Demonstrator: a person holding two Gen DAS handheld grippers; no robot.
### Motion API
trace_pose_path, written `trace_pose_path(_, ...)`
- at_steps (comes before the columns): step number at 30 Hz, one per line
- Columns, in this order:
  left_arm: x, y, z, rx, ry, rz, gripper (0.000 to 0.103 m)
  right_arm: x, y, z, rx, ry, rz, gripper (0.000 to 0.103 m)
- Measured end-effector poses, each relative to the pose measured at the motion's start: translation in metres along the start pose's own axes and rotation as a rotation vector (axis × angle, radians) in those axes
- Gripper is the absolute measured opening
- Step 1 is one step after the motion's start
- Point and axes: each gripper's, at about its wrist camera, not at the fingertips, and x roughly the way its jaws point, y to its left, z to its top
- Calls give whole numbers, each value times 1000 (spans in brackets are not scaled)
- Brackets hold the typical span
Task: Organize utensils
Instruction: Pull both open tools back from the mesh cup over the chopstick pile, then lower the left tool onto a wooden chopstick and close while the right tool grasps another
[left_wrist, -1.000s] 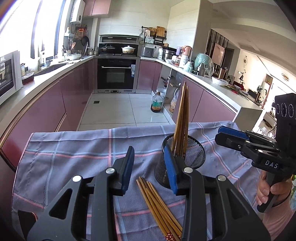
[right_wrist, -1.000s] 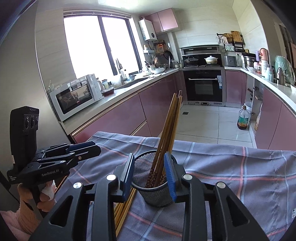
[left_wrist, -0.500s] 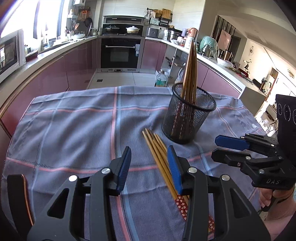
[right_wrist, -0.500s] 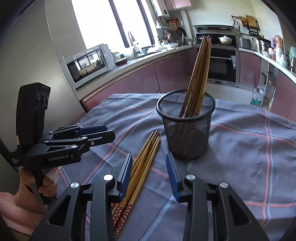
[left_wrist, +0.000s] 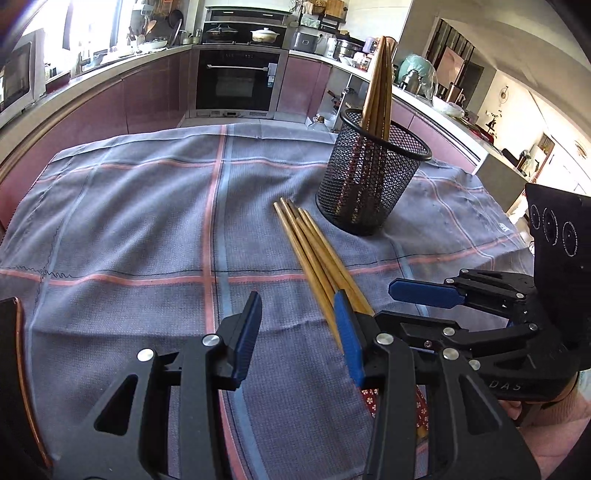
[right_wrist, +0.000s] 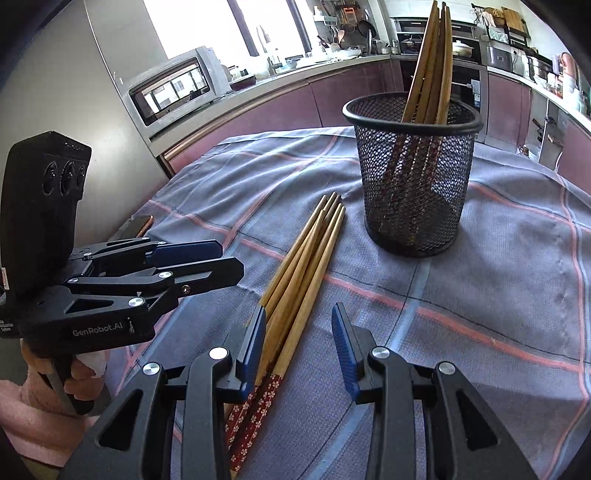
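Apparently, both the left gripper (left_wrist: 295, 332) and right gripper (right_wrist: 299, 343) are hovering spread and empty over loose tan wooden chopsticks (right_wrist: 303, 266) lying just beside the black mesh cup (right_wrist: 413, 177), likely needing a pinch next.

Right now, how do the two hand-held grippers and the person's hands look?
Both are black plastic frames with triangular cut-outs and silver rivets. The left gripper and right gripper have blue ribbed pads. Each carries a black box with three round lenses. White lettering reads GenRobot.AI on the left one and DAS on the right. The left hand has a pink sleeve. No cables show.
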Motion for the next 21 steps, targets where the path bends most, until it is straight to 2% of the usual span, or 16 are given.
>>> trace_pose_path(21,13,-7,-9,14,36,-15,41,1,-7,-7,11,13,-57,35)
